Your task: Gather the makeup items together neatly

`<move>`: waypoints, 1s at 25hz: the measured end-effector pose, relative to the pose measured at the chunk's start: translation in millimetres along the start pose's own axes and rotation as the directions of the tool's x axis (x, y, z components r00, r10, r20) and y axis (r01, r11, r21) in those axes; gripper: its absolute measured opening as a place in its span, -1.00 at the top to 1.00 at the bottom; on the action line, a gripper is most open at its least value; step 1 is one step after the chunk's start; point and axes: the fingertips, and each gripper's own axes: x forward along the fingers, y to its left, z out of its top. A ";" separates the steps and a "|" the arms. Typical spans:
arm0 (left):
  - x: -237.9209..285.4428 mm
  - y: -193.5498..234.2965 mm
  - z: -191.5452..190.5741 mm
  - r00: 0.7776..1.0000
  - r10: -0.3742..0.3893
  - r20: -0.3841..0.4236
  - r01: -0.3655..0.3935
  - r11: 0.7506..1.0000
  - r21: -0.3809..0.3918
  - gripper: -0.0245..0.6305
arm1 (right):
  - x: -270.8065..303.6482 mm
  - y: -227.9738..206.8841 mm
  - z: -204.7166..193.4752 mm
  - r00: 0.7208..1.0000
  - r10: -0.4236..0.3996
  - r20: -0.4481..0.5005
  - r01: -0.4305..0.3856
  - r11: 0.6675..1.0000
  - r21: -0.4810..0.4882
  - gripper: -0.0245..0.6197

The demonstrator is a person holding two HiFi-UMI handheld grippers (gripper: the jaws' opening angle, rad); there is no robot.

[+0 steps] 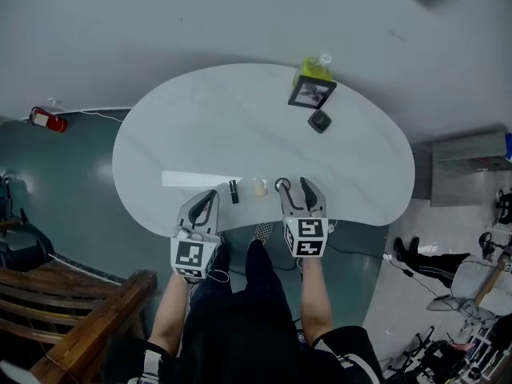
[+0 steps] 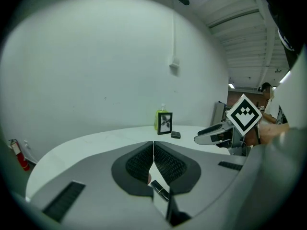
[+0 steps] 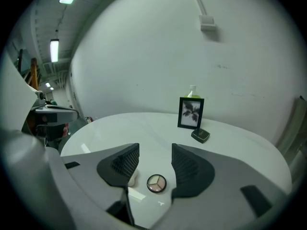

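Note:
On the white oval table [image 1: 200,126], near its front edge, lie a black lipstick tube [image 1: 234,191], a cream sponge [image 1: 258,187] and a round eyeshadow compact [image 1: 282,185]. A black square compact [image 1: 319,121] sits farther back. My left gripper [image 1: 206,203] hovers just left of the lipstick with its jaws shut and nothing between them; the lipstick [image 2: 159,190] shows below them. My right gripper [image 3: 155,150] stands open above the table. The round compact [image 3: 156,183] lies on the table, seen between the jaws, and the sponge [image 3: 132,178] is half hidden by the left jaw.
A black photo frame [image 1: 311,93] and a green bottle [image 1: 314,70] stand at the table's far edge, next to the square compact [image 3: 200,135]. A wooden bench [image 1: 72,310] is at the lower left. A red fire extinguisher [image 1: 46,119] lies on the floor at the left.

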 end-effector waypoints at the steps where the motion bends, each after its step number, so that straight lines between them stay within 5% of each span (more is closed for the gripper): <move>1: -2.7 0.2 7.6 1.000 -0.002 0.014 0.001 1.000 0.008 0.86 | -5.5 1.3 8.5 1.000 0.000 0.019 0.000 1.000 -0.003 0.20; 18: -60.5 -12.8 103.7 0.980 -0.043 0.195 0.025 0.995 0.093 0.86 | -104.4 28.6 112.7 0.948 -0.077 0.310 0.085 0.996 -0.013 0.77; 25: -75.7 -16.5 126.1 0.966 -0.054 0.253 0.028 0.994 0.104 0.86 | -129.1 37.7 132.3 0.926 -0.074 0.371 0.094 0.995 -0.037 0.81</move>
